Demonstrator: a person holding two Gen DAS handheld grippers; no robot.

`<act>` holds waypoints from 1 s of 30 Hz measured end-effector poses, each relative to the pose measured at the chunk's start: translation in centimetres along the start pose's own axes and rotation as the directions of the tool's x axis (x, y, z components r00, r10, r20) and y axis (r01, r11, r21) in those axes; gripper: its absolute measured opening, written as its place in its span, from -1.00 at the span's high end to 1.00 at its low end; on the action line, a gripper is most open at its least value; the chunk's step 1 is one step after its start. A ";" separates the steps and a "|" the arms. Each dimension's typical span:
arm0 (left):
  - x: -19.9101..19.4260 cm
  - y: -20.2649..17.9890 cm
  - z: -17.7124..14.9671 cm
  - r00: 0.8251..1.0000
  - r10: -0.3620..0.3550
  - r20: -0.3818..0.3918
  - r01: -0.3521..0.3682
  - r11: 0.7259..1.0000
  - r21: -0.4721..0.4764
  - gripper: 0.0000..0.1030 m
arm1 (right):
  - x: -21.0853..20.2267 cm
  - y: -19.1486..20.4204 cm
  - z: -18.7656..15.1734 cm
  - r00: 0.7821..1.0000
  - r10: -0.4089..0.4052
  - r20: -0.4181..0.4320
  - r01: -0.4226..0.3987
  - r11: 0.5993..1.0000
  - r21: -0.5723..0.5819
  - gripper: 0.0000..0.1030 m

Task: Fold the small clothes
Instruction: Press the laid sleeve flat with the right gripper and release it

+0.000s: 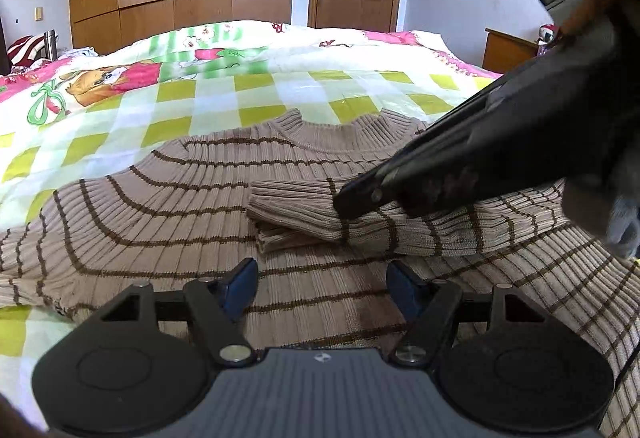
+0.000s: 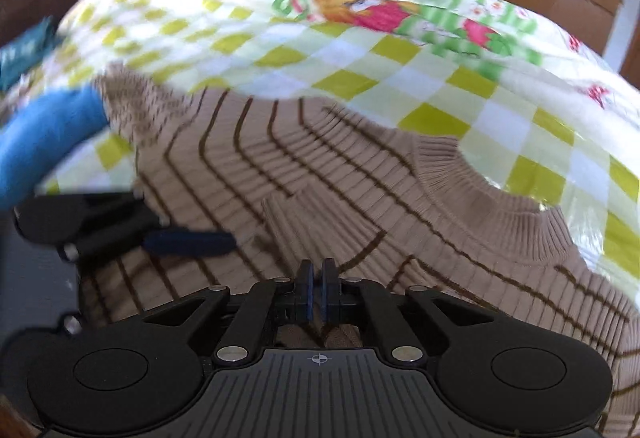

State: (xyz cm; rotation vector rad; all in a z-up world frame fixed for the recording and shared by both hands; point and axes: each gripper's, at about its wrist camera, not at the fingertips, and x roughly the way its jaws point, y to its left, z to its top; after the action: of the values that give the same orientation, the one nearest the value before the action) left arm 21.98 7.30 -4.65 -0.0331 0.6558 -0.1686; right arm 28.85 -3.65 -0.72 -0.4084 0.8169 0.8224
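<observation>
Our left gripper [image 1: 322,290] hovers with its blue-padded fingers [image 1: 242,288] spread wide, empty, just above the beige striped sweater [image 1: 168,205] that lies flat on the checkered cartoon quilt [image 1: 192,89]. Across its chest, our right gripper [image 1: 352,203] pinches the sleeve [image 1: 320,217] behind the ribbed cuff [image 1: 288,213], folded inward below the collar [image 1: 340,133].

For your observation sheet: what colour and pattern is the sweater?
The sweater is ribbed beige knit with thin brown stripes, clearest in the left wrist view.
</observation>
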 end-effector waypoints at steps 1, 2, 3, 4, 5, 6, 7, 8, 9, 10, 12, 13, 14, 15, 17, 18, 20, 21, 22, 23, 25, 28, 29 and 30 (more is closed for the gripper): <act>0.0 0.0 0.0 1.000 -0.001 -0.001 0.001 1.000 -0.002 -0.62 | -0.2 -0.3 0.1 1.000 0.000 0.005 0.000 1.000 0.021 0.99; 0.0 0.0 0.0 1.000 -0.002 -0.001 0.002 1.000 -0.003 -0.62 | -0.6 -0.5 0.1 1.000 0.008 0.007 -0.008 0.999 0.033 0.99; 0.0 0.0 -0.1 1.000 -0.003 -0.001 0.003 1.000 -0.003 -0.62 | -0.8 -0.4 0.2 1.000 0.020 0.005 -0.020 0.999 0.025 0.96; -0.1 0.0 -0.1 1.000 -0.006 -0.001 0.006 1.000 -0.003 -0.62 | -0.9 -0.1 0.3 0.999 0.035 -0.004 -0.035 0.999 -0.001 0.84; -0.1 0.0 -0.1 1.000 -0.011 -0.002 0.011 1.000 -0.004 -0.62 | -0.9 0.3 0.3 0.999 0.046 -0.014 -0.047 0.998 -0.031 0.77; -0.1 0.1 -0.1 1.000 -0.015 -0.002 0.015 1.000 -0.005 -0.62 | -0.8 0.8 0.4 0.999 0.049 -0.023 -0.050 0.997 -0.060 0.70; -0.2 0.1 -0.1 1.000 -0.018 -0.003 0.018 1.000 -0.005 -0.62 | -0.5 1.3 0.3 0.999 0.045 -0.031 -0.047 0.995 -0.091 0.63; -0.1 0.1 -0.1 1.000 -0.019 -0.003 0.019 1.000 -0.006 -0.62 | -0.2 1.7 0.3 0.999 0.033 -0.033 -0.037 0.993 -0.116 0.63; -0.1 0.1 -0.2 1.000 -0.021 -0.003 0.021 1.000 -0.006 -0.62 | 0.3 2.1 0.2 0.999 0.011 -0.035 -0.015 0.990 -0.141 0.63; -0.1 0.1 -0.2 1.000 -0.024 -0.004 0.024 1.000 -0.007 -0.62 | 0.8 2.3 0.1 0.999 -0.011 -0.043 0.004 0.987 -0.160 0.63; -0.1 0.2 -0.3 1.000 -0.029 -0.004 0.029 1.000 -0.012 -0.62 | 1.6 2.4 0.0 0.997 -0.035 -0.062 0.023 0.984 -0.176 0.65; -0.2 0.2 -0.3 1.000 -0.031 -0.003 0.031 0.999 -0.015 -0.62 | 1.6 2.2 -0.1 0.997 -0.045 -0.057 0.035 0.985 -0.169 0.74; -0.2 0.3 -0.3 0.999 -0.035 -0.001 0.035 0.999 -0.019 -0.63 | 1.5 1.9 0.1 0.997 -0.050 -0.054 0.042 0.988 -0.150 0.75; -0.3 0.4 -0.3 0.999 -0.038 0.001 0.038 0.999 -0.022 -0.63 | 1.2 1.4 0.3 0.998 -0.035 -0.052 0.029 0.994 -0.107 0.87; -0.3 0.5 -0.2 0.999 -0.043 0.003 0.043 0.999 -0.032 -0.63 | 0.2 0.0 0.8 0.999 0.011 -0.033 -0.011 1.000 -0.006 0.92; -0.3 0.6 -0.2 0.999 -0.045 0.004 0.045 0.998 -0.037 -0.63 | -0.4 -0.6 1.0 1.000 0.025 -0.018 -0.024 0.999 0.032 0.94; -0.4 0.7 -0.2 0.999 -0.048 0.008 0.049 0.998 -0.045 -0.63 | -1.3 -1.5 1.3 0.999 0.050 0.007 -0.050 0.994 0.095 0.94; -0.4 0.7 -0.2 0.999 -0.049 0.010 0.049 0.998 -0.048 -0.63 | -1.7 -1.8 1.4 0.998 0.062 0.015 -0.064 0.991 0.119 0.94; -0.4 0.8 -0.2 0.999 -0.050 0.012 0.050 0.997 -0.051 -0.63 | -2.0 -2.1 1.5 0.997 0.080 0.022 -0.082 0.987 0.139 0.94; -0.5 0.8 -0.2 0.999 -0.051 0.015 0.052 0.997 -0.054 -0.63 | -2.3 -2.4 1.5 0.994 0.106 0.032 -0.110 0.982 0.155 0.94; -0.7 0.9 -0.1 0.998 -0.055 0.021 0.056 0.997 -0.058 -0.63 | -2.7 -2.9 1.4 0.984 0.170 0.051 -0.176 0.968 0.178 0.94; -1.2 1.1 0.0 0.998 -0.057 0.013 0.057 0.998 -0.031 -0.65 | -1.5 -2.5 0.8 0.968 0.247 -0.036 -0.241 0.963 0.123 0.83; -1.4 1.2 -0.1 0.999 -0.052 -0.002 0.052 0.999 -0.007 -0.67 | -1.0 -2.2 0.5 0.968 0.243 -0.063 -0.235 0.966 0.113 0.77; -1.6 1.3 -0.4 0.999 -0.037 -0.006 0.037 0.999 0.012 -0.71 | -0.4 -2.0 0.2 0.967 0.239 -0.092 -0.230 0.967 0.107 0.74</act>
State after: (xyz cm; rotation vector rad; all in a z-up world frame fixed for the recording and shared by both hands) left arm 20.72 8.83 -4.08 -0.0335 0.6602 -0.2083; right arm 30.28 -5.01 -0.25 -0.2740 1.0107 0.9838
